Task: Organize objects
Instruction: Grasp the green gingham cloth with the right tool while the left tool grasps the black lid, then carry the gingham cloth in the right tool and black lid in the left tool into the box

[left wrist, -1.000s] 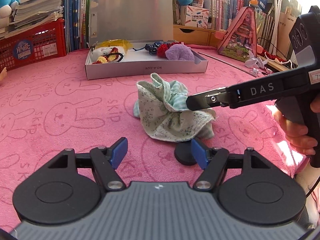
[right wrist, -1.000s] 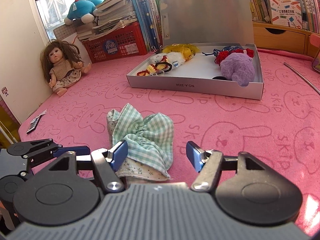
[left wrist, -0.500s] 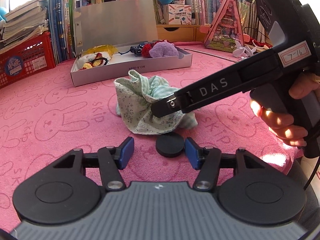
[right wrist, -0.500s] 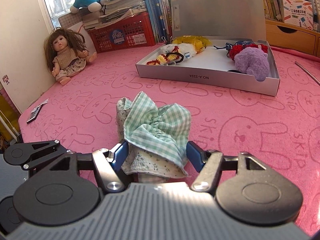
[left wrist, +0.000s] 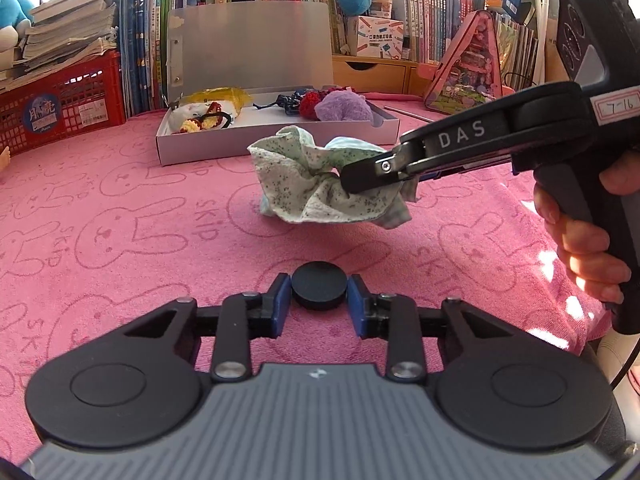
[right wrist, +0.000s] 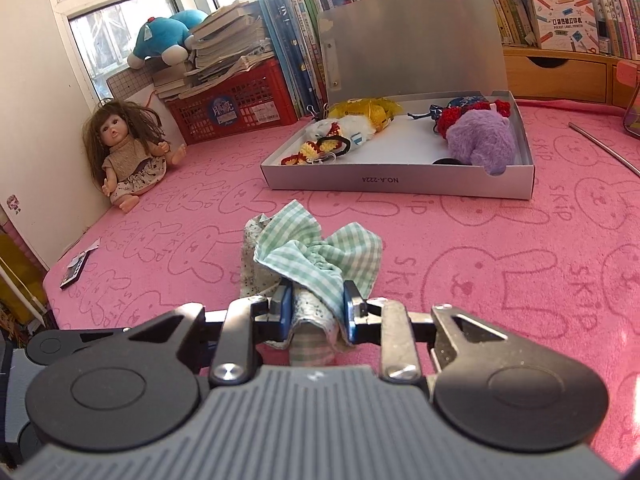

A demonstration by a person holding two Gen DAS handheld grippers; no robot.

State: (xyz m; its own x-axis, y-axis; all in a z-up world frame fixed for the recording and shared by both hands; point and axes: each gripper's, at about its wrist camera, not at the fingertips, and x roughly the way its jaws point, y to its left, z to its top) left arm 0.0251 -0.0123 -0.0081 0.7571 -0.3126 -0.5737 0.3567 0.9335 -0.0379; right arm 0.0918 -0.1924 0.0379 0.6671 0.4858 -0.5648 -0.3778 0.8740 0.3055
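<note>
A green gingham and floral cloth bundle (right wrist: 316,256) is pinched in my right gripper (right wrist: 314,306), which is shut on it and holds it just above the pink mat; it also shows in the left wrist view (left wrist: 320,184). My left gripper (left wrist: 319,302) is shut on a black round disc (left wrist: 319,286) that rests on the mat. An open white box (right wrist: 400,180) holds yarn items, a yellow packet and a purple plush (right wrist: 480,140); it also shows in the left wrist view (left wrist: 280,140).
A doll (right wrist: 128,156) sits at the far left wall. A red crate (right wrist: 236,108) with stacked books and a row of books stand behind the box. A metal rod (right wrist: 604,148) lies at the right. A small card (right wrist: 74,268) lies near the mat's left edge.
My right gripper closed on the cloth bundle and lifted it off the mat. My left gripper moved forward and closed on the black disc.
</note>
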